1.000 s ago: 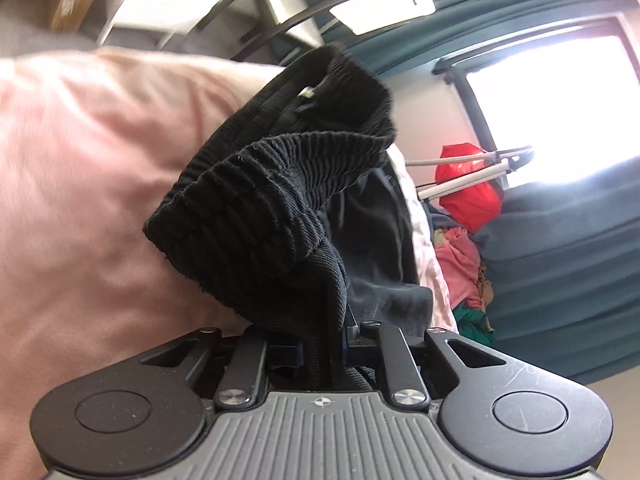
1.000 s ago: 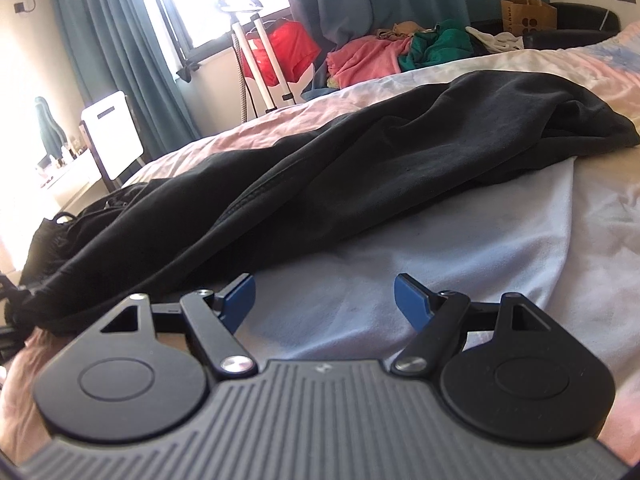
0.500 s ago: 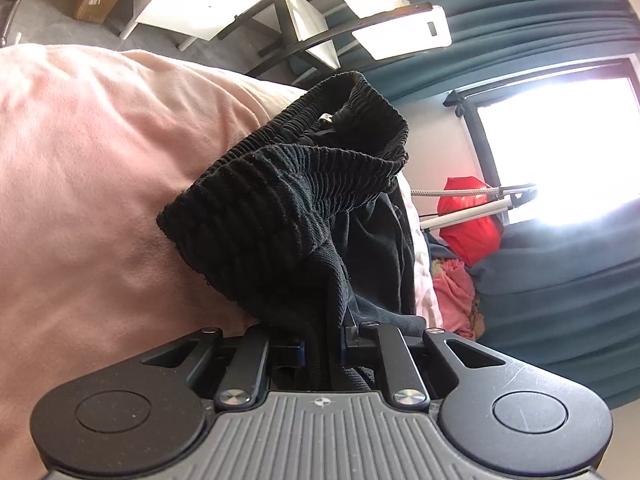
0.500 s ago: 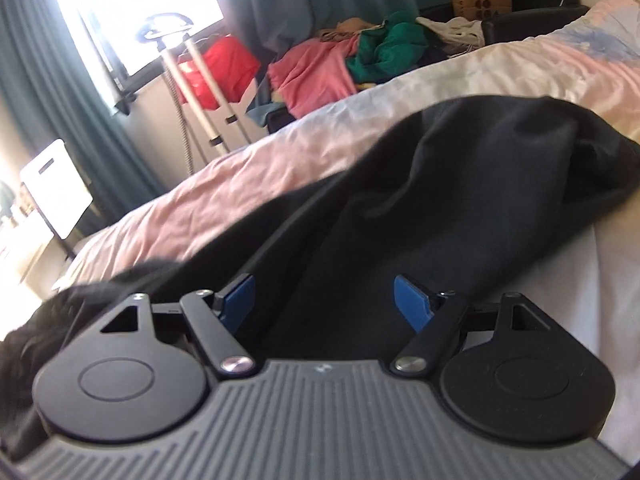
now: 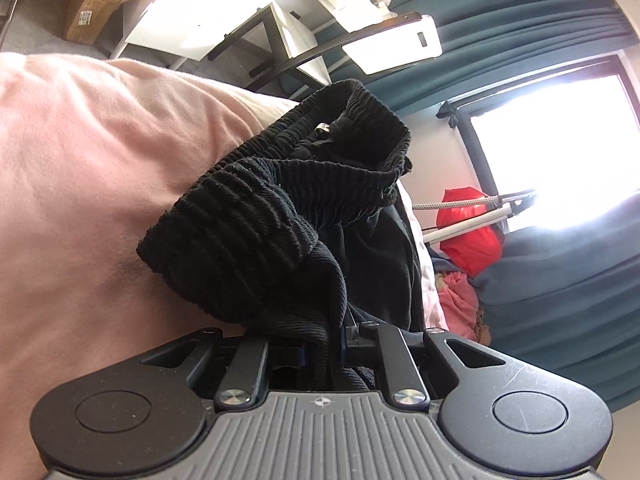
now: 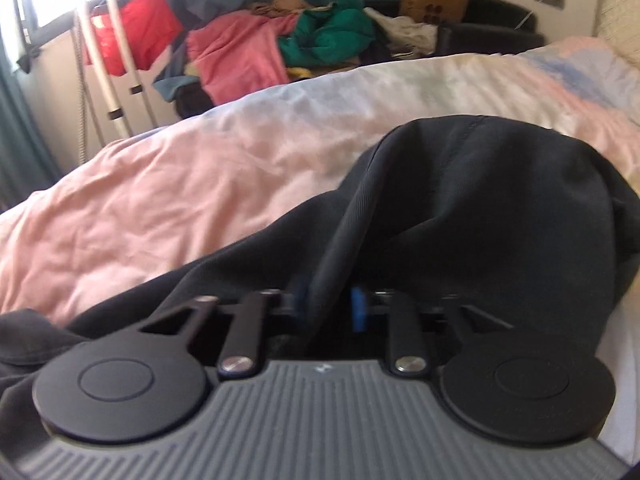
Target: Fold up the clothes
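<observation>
I have 2 tongs in play and both are clamped on 1 black garment (image 5: 280, 232). My left tongs (image 5: 322, 354) pinch the fabric just below its ribbed elastic waistband (image 5: 304, 184), which bunches up in front of the lens and blocks much of that view. My right tongs (image 6: 330, 306) grip a ridge of the same dark cloth (image 6: 480, 208), the blue pads (image 6: 359, 308) pressed against it. The garment lies across the bed (image 6: 180, 184), on a pink and pale duvet. Beyond the bed I count 1 heap of pink and green clothes (image 6: 288, 48), 1 red bag (image 6: 132, 32), 1 paper bag (image 6: 432, 0), teal curtains (image 5: 560, 288) and a bright window (image 5: 556, 128).
</observation>
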`<state>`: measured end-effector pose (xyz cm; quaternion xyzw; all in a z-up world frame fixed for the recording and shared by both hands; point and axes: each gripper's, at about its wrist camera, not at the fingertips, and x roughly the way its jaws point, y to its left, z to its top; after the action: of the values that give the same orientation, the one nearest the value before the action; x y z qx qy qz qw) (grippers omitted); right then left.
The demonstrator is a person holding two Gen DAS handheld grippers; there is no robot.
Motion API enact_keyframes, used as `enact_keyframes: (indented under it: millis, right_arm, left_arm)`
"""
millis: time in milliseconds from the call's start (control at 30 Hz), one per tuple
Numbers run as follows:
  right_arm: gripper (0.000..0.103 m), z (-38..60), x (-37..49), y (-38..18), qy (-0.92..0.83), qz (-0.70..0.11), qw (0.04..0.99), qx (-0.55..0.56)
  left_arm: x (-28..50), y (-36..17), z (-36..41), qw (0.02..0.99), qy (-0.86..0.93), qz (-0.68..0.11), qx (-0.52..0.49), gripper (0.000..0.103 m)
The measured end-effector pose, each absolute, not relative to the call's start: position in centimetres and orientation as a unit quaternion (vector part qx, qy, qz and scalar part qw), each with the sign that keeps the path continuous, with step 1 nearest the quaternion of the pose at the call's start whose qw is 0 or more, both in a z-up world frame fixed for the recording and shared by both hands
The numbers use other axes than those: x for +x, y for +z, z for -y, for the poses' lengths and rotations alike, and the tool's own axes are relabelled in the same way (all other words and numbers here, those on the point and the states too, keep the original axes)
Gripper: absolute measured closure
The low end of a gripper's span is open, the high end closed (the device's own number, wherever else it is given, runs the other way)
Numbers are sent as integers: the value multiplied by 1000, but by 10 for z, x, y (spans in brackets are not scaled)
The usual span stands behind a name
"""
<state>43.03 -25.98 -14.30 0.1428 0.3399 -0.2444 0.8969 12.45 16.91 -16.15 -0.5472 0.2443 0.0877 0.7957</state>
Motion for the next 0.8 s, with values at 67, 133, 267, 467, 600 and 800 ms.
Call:
enact_keyframes:
  millis: [67,133,267,467,600,800]
  right_arm:
    - [88,259,415,-136,-245,-317,906,133]
    - [89,261,398,-126,-242,-298,916,119]
    - [90,278,340,-103,-242,-280,916,155]
    - [91,299,231,-89,-203,-302,906,216]
    - [98,312,182,-105,-168,-356,882,258]
    - [97,325,148,-128,-132,-384,863,302]
  left_arm:
    - [128,-165,-172,789,84,-244,-557,88]
    - [129,-165,-173,791,82,-245,-554,88]
    - [127,-164,-176,790,77,-245,-557,89]
    - [118,-161,-191,771,74,-244,-584,92]
    - [115,-156,-194,777,76,-257,-569,92]
    - [113,-149,-197,788,72,-281,-543,92]
